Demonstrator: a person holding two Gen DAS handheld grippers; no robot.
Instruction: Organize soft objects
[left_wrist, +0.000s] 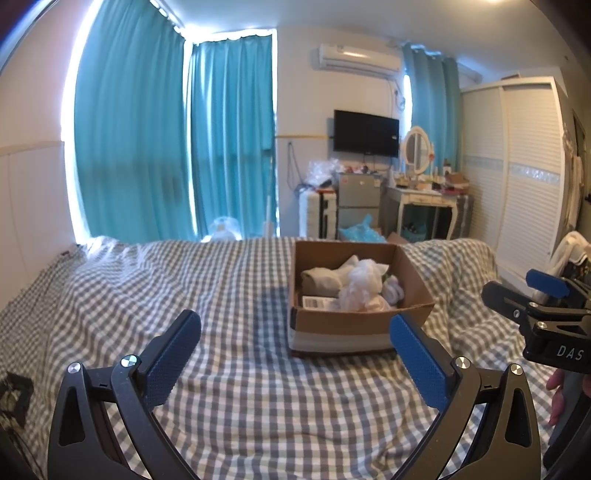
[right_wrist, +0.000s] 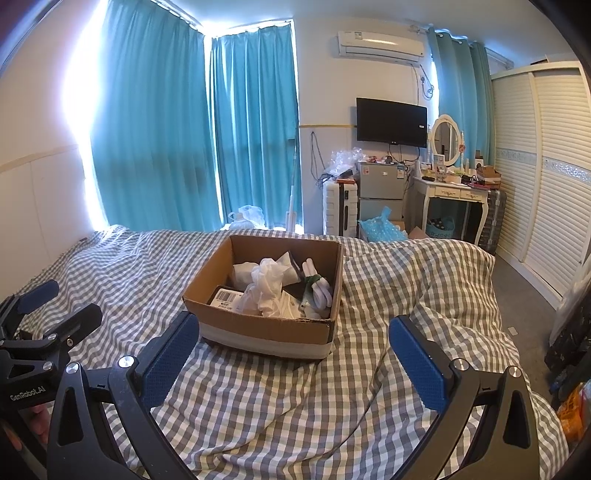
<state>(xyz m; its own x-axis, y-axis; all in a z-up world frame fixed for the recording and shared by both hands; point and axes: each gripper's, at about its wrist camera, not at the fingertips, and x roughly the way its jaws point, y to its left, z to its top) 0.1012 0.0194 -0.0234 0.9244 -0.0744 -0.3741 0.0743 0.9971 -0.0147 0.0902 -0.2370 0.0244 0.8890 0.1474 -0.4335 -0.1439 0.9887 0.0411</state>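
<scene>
An open cardboard box (left_wrist: 354, 321) (right_wrist: 266, 332) sits on the checked bed cover. It holds soft white items: a crumpled white cloth (left_wrist: 364, 286) (right_wrist: 267, 284), a grey folded piece (left_wrist: 319, 282), white gloves (right_wrist: 319, 288) and a labelled packet (right_wrist: 227, 297). My left gripper (left_wrist: 295, 350) is open and empty, held above the bed in front of the box. My right gripper (right_wrist: 291, 350) is open and empty, also just short of the box's near wall. The right gripper shows at the right edge of the left wrist view (left_wrist: 524, 295); the left gripper shows at the left edge of the right wrist view (right_wrist: 55, 306).
The grey-and-white checked bed cover (left_wrist: 184, 280) (right_wrist: 406, 288) spreads all around the box. Beyond the bed stand teal curtains (right_wrist: 166, 129), a small fridge (right_wrist: 380, 184), a white suitcase (right_wrist: 340, 206), a dressing table (right_wrist: 454, 195) and a wardrobe (right_wrist: 546, 166).
</scene>
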